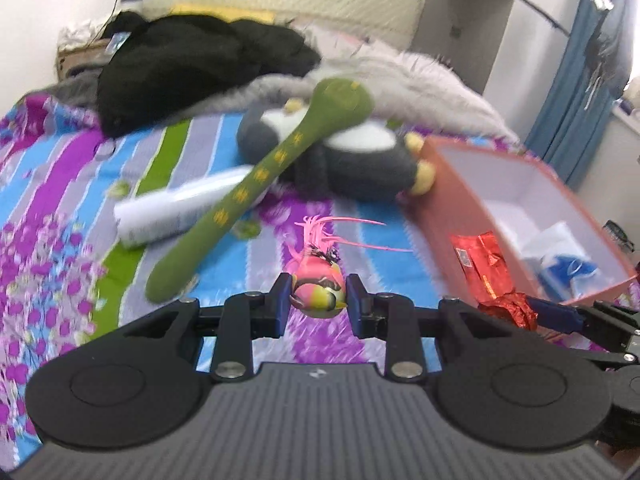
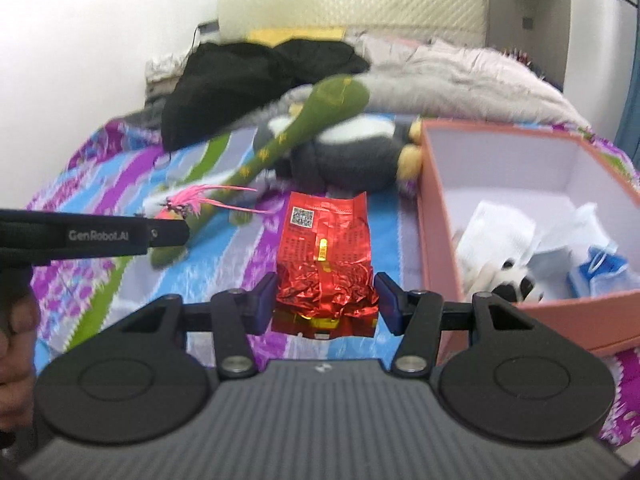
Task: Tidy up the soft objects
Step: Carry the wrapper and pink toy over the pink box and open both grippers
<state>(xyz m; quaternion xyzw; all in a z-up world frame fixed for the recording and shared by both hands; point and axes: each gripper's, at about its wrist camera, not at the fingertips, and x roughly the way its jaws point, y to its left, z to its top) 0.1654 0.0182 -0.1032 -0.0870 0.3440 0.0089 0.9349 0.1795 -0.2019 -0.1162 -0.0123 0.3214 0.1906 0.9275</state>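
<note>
1. My left hand-held gripper was clamped on a small pink bird toy, held above the bed, just left of the pink box.
2. My right hand-held gripper gripped a crumpled red foil packet by its lower end, beside the box's near-left corner.
3. Box already held white and blue soft items; a green plush snake and a grey plush lay left of and behind the box.
4. Risks, judged: foil is slick and could slip out; the bird's feathers might snag the box rim; both grippers converging on the box could collide.
</note>
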